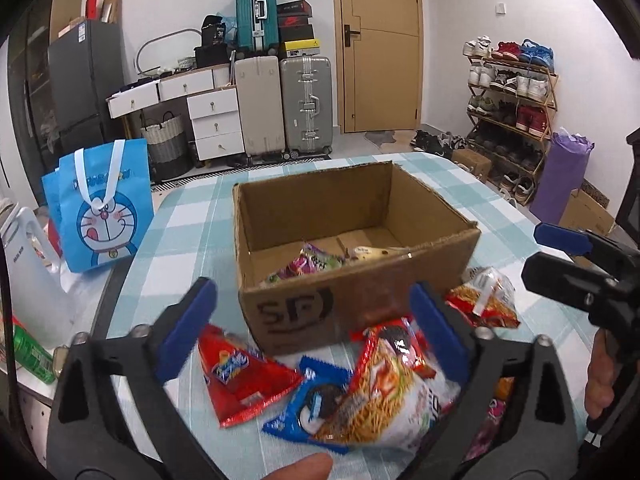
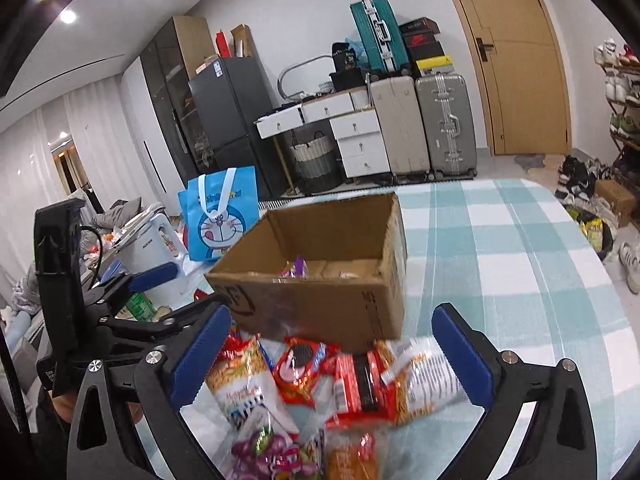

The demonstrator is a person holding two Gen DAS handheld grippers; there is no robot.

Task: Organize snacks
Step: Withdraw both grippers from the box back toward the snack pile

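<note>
Few wrappers lie inside the brown cardboard box (image 1: 356, 220) at centre (most packets (image 1: 384, 392) wait below); left gripper (image 1: 316, 332) and right gripper (image 2: 334, 356) gape empty.

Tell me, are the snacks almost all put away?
Not yet. A few snacks lie in the box. Nothing is in hand: the left tool and right tool are both open. A pile of packets still waits on the table.

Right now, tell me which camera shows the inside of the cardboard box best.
The left wrist view: it looks down into the cardboard box, showing several snack packets on its floor. The right wrist view sees the box from a lower angle; its near wall hides most of the contents.
</note>
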